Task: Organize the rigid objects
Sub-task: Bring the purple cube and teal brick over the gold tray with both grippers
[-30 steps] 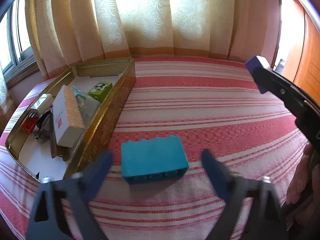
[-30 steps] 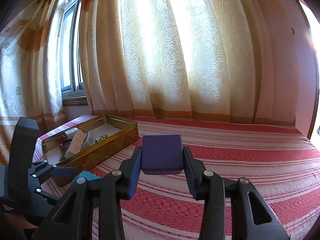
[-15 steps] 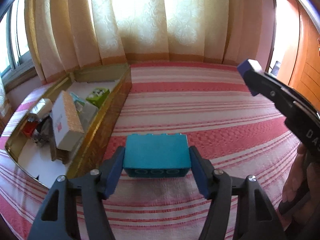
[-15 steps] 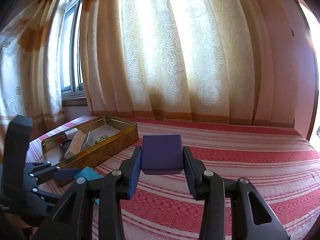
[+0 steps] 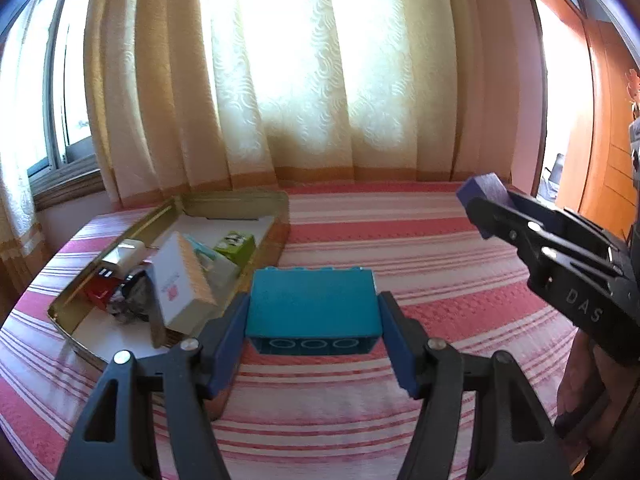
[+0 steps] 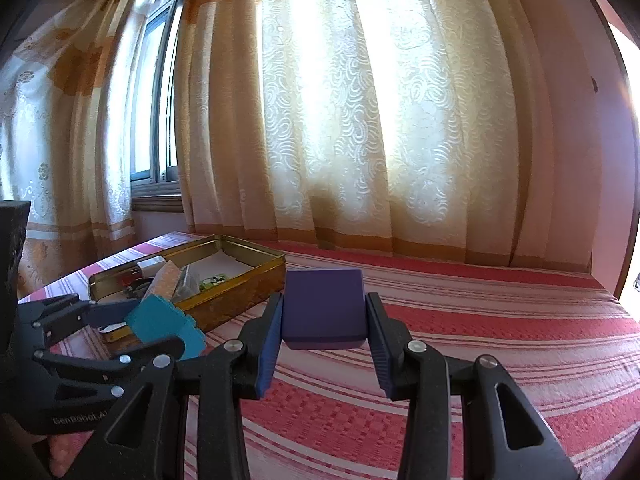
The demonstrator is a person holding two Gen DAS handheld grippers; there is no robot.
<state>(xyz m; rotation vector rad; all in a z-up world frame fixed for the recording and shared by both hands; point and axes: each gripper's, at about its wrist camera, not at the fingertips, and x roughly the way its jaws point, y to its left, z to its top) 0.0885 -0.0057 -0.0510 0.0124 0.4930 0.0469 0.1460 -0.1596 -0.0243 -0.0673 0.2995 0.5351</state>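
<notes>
Bed (image 5: 400, 240), striped red and white, carries the open gold tin (image 5: 280, 216) at its left side under the curtain. The tin runs lengthwise away from me and already holds small boxes and a charger.

My left gripper (image 5: 312, 344) has its fingers clamped on the two short ends of the teal brick (image 5: 312, 304), which it holds clear of the bed. The brick's long axis lies across the fingers. The tin sits just to the left of and beyond the brick, so I judge the left hand the nearer one for the drop.

My right gripper (image 6: 324, 344) has its fingers set narrow on the purple block (image 6: 324, 312), also held aloft, with the tin well off to its left.

The left wrist view looks down into the tin, showing free white floor at the far end. The right wrist view alone shows the brick (image 6: 160, 320) side-on, at about the level of the tin's near rim.
</notes>
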